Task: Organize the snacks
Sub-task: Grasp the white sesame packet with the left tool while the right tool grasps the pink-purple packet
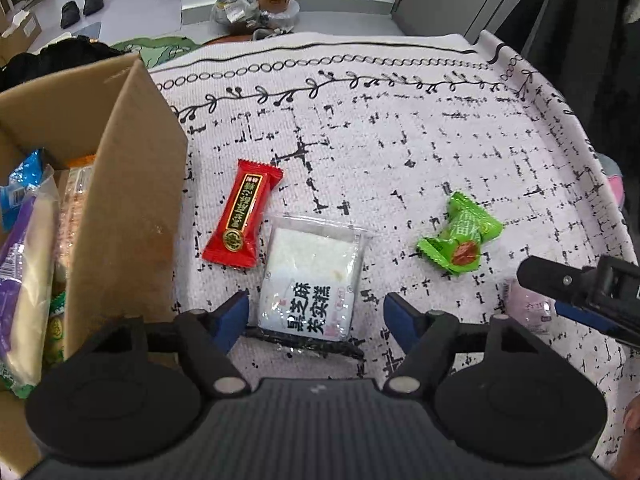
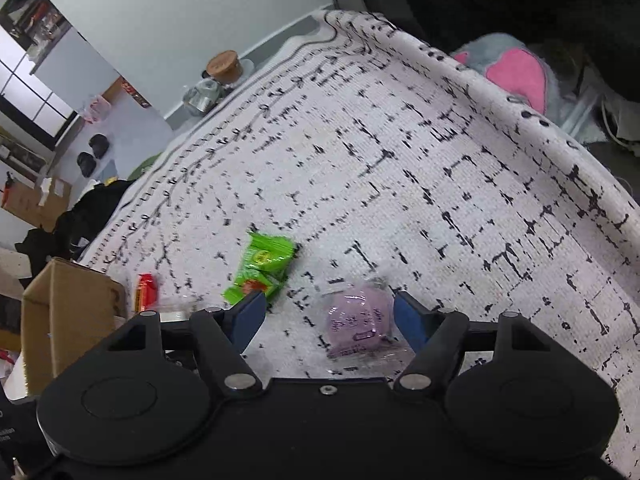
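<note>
My left gripper [image 1: 316, 314] is open, its blue pads on either side of a clear packet with a white cake [image 1: 310, 280] lying on the patterned cloth. A red snack bar [image 1: 240, 214] lies just beyond it to the left, a green wrapped snack [image 1: 460, 236] to the right. My right gripper [image 2: 329, 318] is open around a pink-purple wrapped bun [image 2: 358, 320], which also shows in the left wrist view [image 1: 530, 306]. The green snack [image 2: 262, 268] and the red bar [image 2: 146, 290] also show in the right wrist view.
An open cardboard box [image 1: 120, 200] holding several packaged snacks stands at the left; it also shows in the right wrist view [image 2: 68, 312]. The cloth-covered table [image 1: 360, 120] ends at the far and right edges. Bowls and cups [image 1: 260, 4] sit on the floor beyond. A plush toy [image 2: 516, 72] lies past the right edge.
</note>
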